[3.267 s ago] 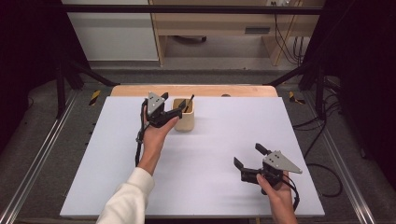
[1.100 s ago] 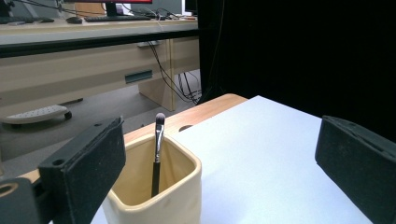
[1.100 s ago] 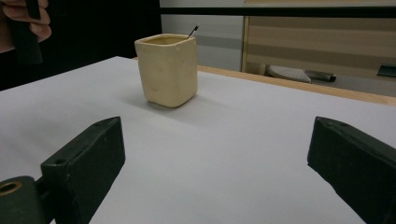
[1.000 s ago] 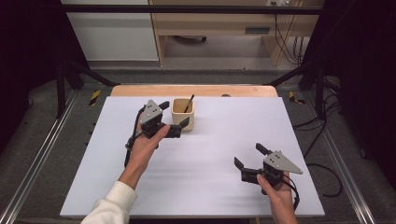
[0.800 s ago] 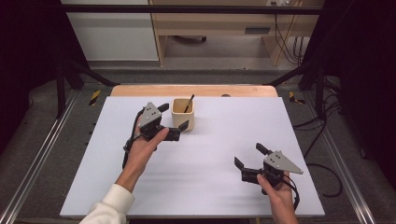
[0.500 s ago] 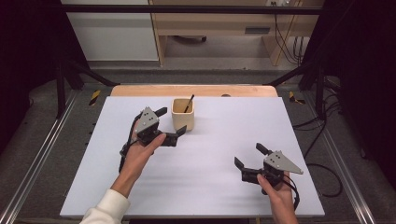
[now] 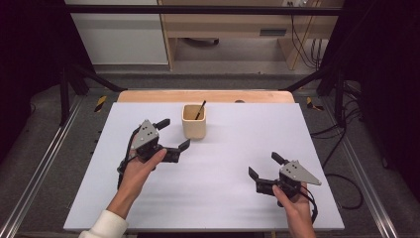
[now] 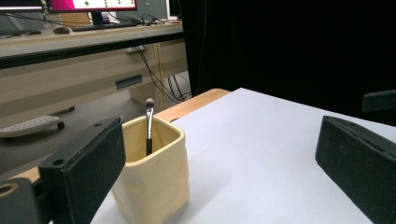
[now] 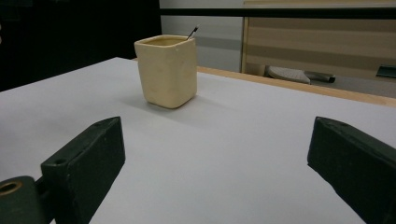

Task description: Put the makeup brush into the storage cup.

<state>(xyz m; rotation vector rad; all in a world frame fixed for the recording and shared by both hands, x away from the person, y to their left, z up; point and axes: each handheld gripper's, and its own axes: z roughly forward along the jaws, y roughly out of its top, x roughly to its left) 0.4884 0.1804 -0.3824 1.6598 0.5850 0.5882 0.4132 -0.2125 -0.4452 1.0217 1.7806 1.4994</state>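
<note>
A cream square cup [image 7: 194,121] stands near the back middle of the white table [image 7: 223,198], with a thin dark brush [image 7: 200,110] leaning inside it. In the left gripper view the cup [image 8: 152,175] and brush [image 8: 149,126] sit just beyond the left jaw. My left gripper [image 7: 173,134] is open and holds nothing, a little left of and nearer than the cup. My right gripper [image 7: 265,166] is open near the front right, with nothing between its jaws. The right gripper view has the cup [image 9: 166,70] farther off.
A wooden strip [image 7: 205,95] runs along the table's far edge. Metal frame rails [image 7: 37,168] flank both sides. A desk with cables [image 7: 297,34] stands beyond the table.
My left gripper has let go at the cup and drawn back toward the front left, open. The brush stays in the cup. The right gripper has not moved.
</note>
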